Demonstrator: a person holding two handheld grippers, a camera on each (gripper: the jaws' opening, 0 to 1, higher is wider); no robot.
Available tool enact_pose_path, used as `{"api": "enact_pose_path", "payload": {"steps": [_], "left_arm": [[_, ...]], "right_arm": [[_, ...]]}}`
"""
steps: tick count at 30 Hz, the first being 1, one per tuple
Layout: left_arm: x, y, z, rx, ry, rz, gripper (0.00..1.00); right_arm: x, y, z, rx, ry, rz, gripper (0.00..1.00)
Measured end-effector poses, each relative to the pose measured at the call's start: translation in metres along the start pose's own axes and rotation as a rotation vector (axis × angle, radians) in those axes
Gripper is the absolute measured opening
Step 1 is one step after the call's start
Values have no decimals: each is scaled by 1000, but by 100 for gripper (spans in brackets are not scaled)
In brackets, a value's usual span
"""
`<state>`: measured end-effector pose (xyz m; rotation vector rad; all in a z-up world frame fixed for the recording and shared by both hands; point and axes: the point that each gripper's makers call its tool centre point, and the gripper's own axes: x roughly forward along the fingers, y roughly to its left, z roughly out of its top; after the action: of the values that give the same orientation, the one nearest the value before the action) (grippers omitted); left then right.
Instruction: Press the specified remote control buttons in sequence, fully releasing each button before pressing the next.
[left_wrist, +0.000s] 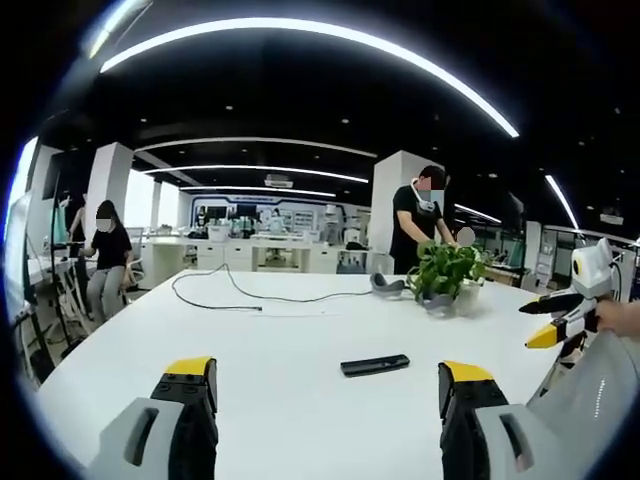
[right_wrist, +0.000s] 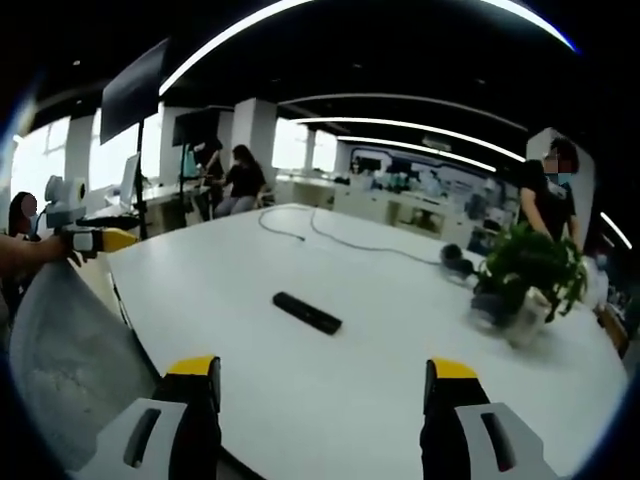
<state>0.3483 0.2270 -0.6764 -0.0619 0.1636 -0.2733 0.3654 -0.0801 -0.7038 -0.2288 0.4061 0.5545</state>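
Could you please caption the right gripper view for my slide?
Open right gripper held above a white table, facing a black remote control and potted plant.

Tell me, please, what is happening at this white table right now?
A person holds a two-jaw gripper in each hand above the white table. Both the left gripper and the right gripper are open and hold nothing. A black remote control lies flat on the table ahead of them, untouched. A potted plant and a black cable sit farther back.

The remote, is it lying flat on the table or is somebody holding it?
Lying flat. The remote rests alone on the white table, ahead of the open left gripper and the open right gripper; nothing touches it.
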Motion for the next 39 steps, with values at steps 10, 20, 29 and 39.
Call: {"api": "enact_pose_path", "payload": {"steps": [10, 20, 29, 39], "left_arm": [[0, 4, 0, -1, -1, 11, 97], [3, 1, -9, 31, 55, -10, 96], [3, -5, -2, 18, 16, -45, 96], [2, -4, -1, 25, -1, -49, 96]], "right_arm": [[10, 8, -15, -49, 113, 25, 83], [10, 1, -15, -58, 122, -22, 83], [9, -8, -20, -45, 149, -67, 83], [8, -8, -13, -33, 112, -66, 81]]}}
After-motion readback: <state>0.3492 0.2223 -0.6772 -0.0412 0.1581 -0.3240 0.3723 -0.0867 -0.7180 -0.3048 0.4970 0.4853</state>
